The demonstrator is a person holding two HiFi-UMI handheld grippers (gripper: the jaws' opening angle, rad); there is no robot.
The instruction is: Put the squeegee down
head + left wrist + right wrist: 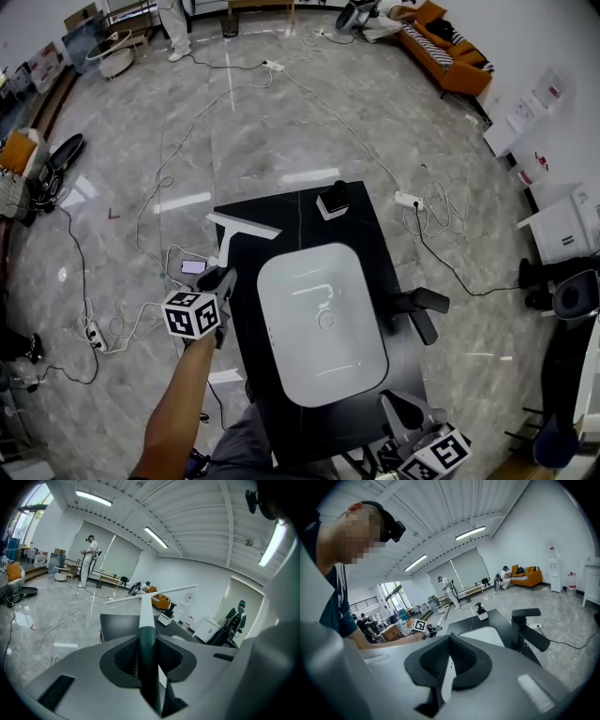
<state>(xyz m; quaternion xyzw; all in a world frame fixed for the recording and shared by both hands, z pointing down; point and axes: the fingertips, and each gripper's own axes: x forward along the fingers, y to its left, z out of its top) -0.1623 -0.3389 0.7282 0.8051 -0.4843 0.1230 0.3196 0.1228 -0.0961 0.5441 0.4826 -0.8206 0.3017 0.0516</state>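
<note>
White-handled squeegee (240,226) was clamped in the left gripper (222,277), raised over the black desk's (291,214) left edge. The right gripper (405,410) sat narrowly parted, empty. Released so near the edge, the squeegee could tip onto the floor (281,112).

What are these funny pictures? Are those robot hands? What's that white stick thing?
No robot: a person holds a grabbing tool in each hand. One picture comes from a camera on their head, looking down; the other two from cameras riding on the tools. The black counter has a white sink, a tap and a soap pump. The left gripper pinches the squeegee by its handle in its fingers. The right gripper has its fingers slightly apart, holding nothing.
</note>
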